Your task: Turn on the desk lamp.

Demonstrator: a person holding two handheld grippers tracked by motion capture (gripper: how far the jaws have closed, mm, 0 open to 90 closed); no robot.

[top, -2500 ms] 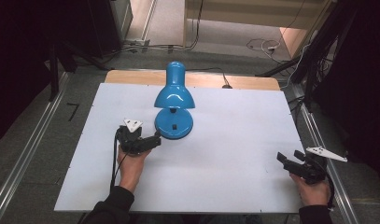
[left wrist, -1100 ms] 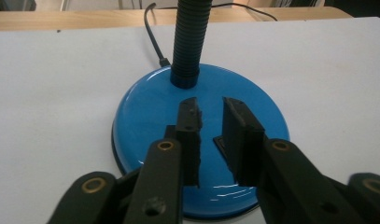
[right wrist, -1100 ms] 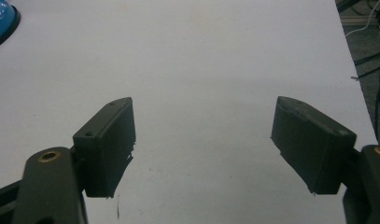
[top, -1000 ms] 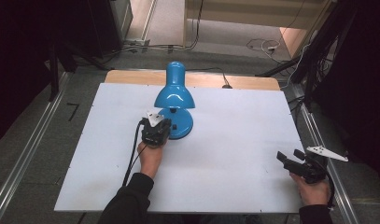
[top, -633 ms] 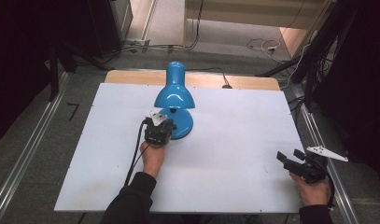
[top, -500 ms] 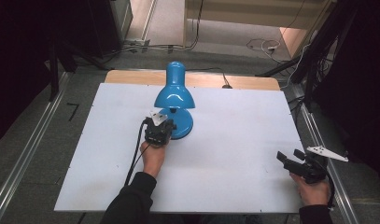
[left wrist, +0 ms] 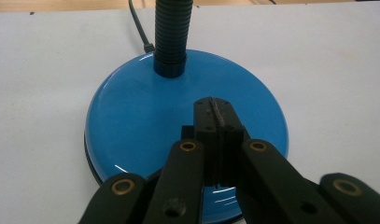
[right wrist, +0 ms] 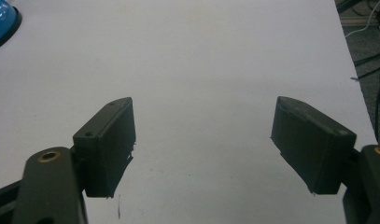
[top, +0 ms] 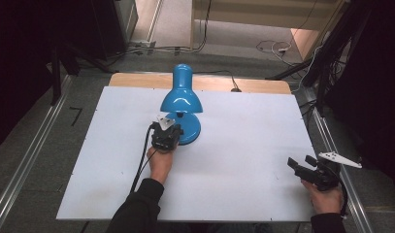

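White tabletop point(top: 243, 145) is stretching ahead as I am holding my right gripper point(right wrist: 201, 140) near its close right corner, jaws spread wide over bare surface. Farther in, I am pressing my left gripper point(left wrist: 214, 122), jaws fully closed, onto the blue lamp's base point(left wrist: 141, 121), which is sitting mid-table under its shade point(top: 181, 99).

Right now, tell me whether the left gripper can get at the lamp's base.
Probably yes. The left gripper, jaws shut together, hangs right over the lamp's blue base, with nothing between them. Whether the tips touch it I cannot tell. The lamp's black neck stands farther back.
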